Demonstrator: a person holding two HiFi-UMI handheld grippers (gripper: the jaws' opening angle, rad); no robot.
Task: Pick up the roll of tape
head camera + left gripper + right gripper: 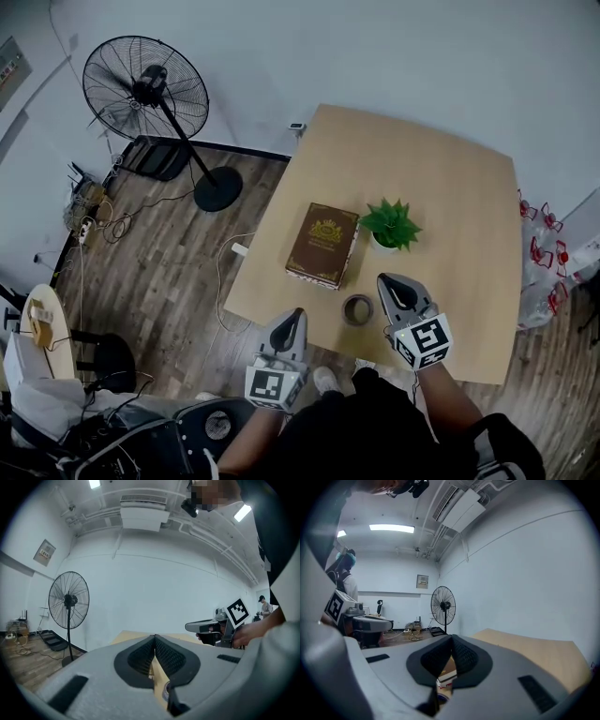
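Approach stage, roll of tape (357, 309) not yet gripped. Right tool (392, 286) just right of it, left tool (292, 321) left; both closed, empty. Next, likely: opening right tool, straddling the tape's wall.

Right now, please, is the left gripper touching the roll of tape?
Apart. The head view shows bare table between the left gripper and the roll of tape.

Head view counts: 1 table (469, 206). On it: 1 tape roll (357, 309) at 6 o'clock, 1 book (323, 244) and 1 plant (392, 225) near ctr. 2 grippers: left gripper (299, 312) at 7, right gripper (384, 278) at 5. 1 fan (145, 89) at 10.
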